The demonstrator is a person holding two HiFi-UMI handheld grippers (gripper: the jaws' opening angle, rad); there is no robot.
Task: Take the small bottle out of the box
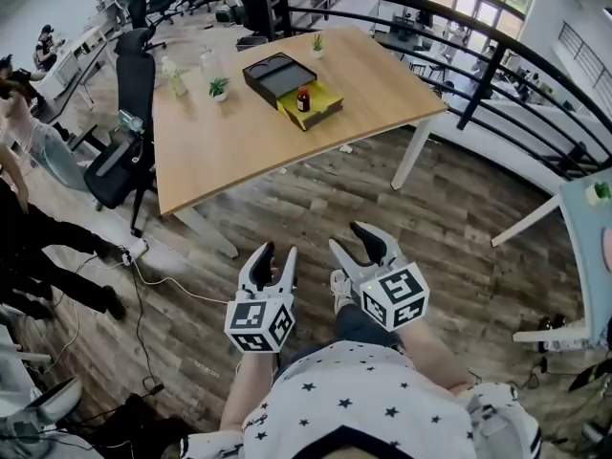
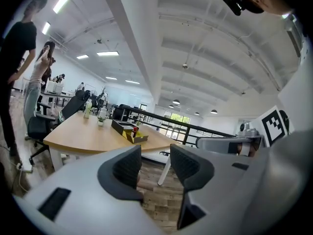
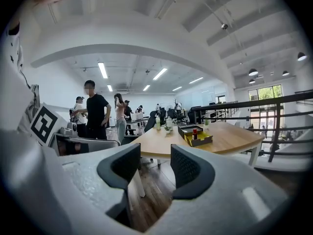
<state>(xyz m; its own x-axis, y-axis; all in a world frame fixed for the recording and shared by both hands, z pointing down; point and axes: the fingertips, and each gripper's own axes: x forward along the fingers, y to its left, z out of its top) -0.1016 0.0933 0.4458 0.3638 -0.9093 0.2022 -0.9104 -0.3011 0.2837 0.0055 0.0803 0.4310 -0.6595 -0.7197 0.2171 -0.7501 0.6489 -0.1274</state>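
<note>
- Office chair (image 1: 129, 113): black, at the left edge of the table (image 1: 249, 146), far left of the scene.
- Potted plant (image 1: 219, 88): small, upright on the table's far-left part, well apart from the box.
- Left gripper (image 1: 277, 256): held low and near, above the wood floor and in front of the person's star-print shirt (image 1: 363, 400). In the left gripper view (image 2: 155, 168) the jaws stand wide apart, with only floor between them. It holds nothing.
- Black tray (image 1: 279, 73): flat on the table, touching the far-left side of the box.
- Small bottle (image 1: 303, 99): red with a dark cap, upright inside the box, far from both grippers. It also shows in the left gripper view (image 2: 135, 130) and the right gripper view (image 3: 194, 132).
- Box (image 1: 323, 109): yellow, open-topped, near the middle of the table's far half.
- Right gripper (image 1: 352, 247): just beside the left one, low and near. In the right gripper view (image 3: 155, 168) the jaws are spread wide and empty.
- Railing (image 1: 459, 27): dark, curving past the table's far right.
</note>
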